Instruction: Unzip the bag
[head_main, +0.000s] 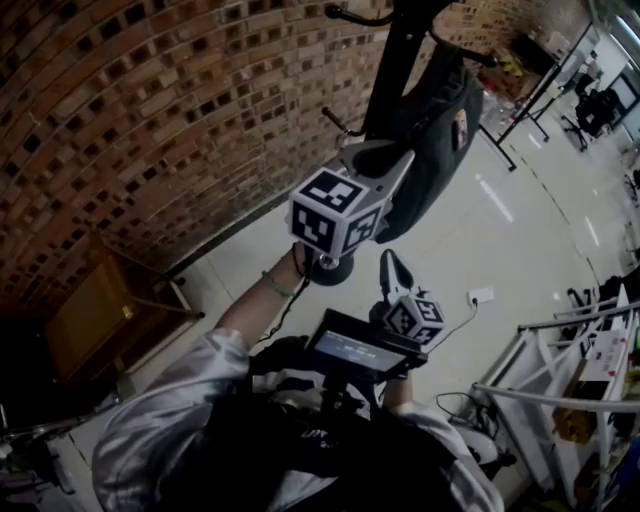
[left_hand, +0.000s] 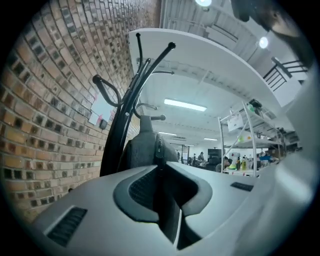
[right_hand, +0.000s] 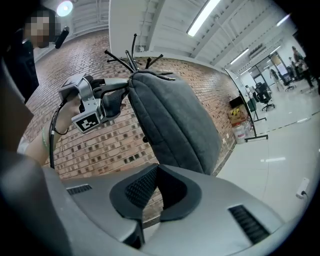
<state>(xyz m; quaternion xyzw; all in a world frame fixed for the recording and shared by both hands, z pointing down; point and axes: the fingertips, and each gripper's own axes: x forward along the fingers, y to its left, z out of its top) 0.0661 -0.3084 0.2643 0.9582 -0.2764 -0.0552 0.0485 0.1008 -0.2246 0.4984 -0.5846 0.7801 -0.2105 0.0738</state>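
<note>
Left gripper view: bag (left_hand: 142, 146) beyond fingers (left_hand: 141, 188)

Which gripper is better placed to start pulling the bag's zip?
Left. The left gripper is up at the top of the bag, its zip straight ahead; the right gripper hangs lower, away from it.

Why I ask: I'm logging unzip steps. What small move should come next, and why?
Probably open the left claw and ease it toward the zipper on the bag: its jaws are together with nothing between them, seemingly short of the bag hanging on the coat rack, zipper facing it.
</note>
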